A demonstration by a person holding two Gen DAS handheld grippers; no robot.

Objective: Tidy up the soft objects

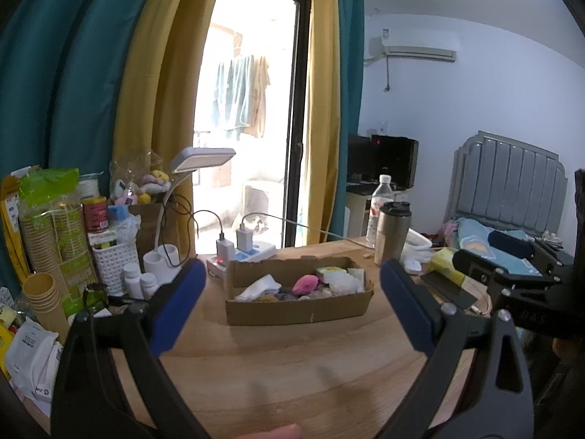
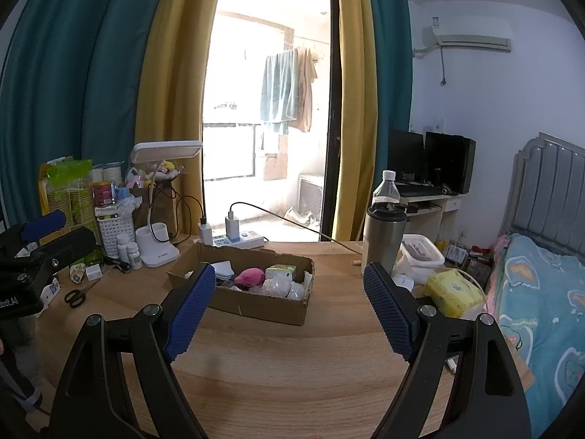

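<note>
both grippers hung over the near part of the wooden table [image 2: 278, 373], side by side and aimed at the same spot. the left gripper [image 1: 292, 303] had its blue pads [image 1: 179, 307] spread wide with nothing between them, and the right gripper [image 2: 289, 305] stood spread just as wide and just as empty. neither touched anything on the table.

straight ahead of both, in the middle of the table, sat the open cardboard box [image 2: 256, 305]. it already held a jumble of soft things: a white cloth [image 1: 260, 287] at its left end, a pink plush piece [image 2: 249, 276] near the middle, a small green and white pack [image 2: 279, 272] beside that, and crumpled clear plastic [image 2: 283, 287] towards the right end. some darker fabric lay under them, too tangled to tell apart.

outside the box, a yellow tissue pack [image 2: 455, 292] lay to the right, near a steel tumbler [image 2: 384, 236] and a water bottle [image 2: 385, 186]. a few small plush toys [image 2: 161, 172] sat further back on the left, among cups, jars and a desk lamp [image 2: 166, 150].

judging from this, most of the sorting looked done, since the box was well filled and the table in front of it was bare. what seemed left was perhaps the tissue pack, or tidying what lay inside the box; which of these was meant could not be told.
</note>
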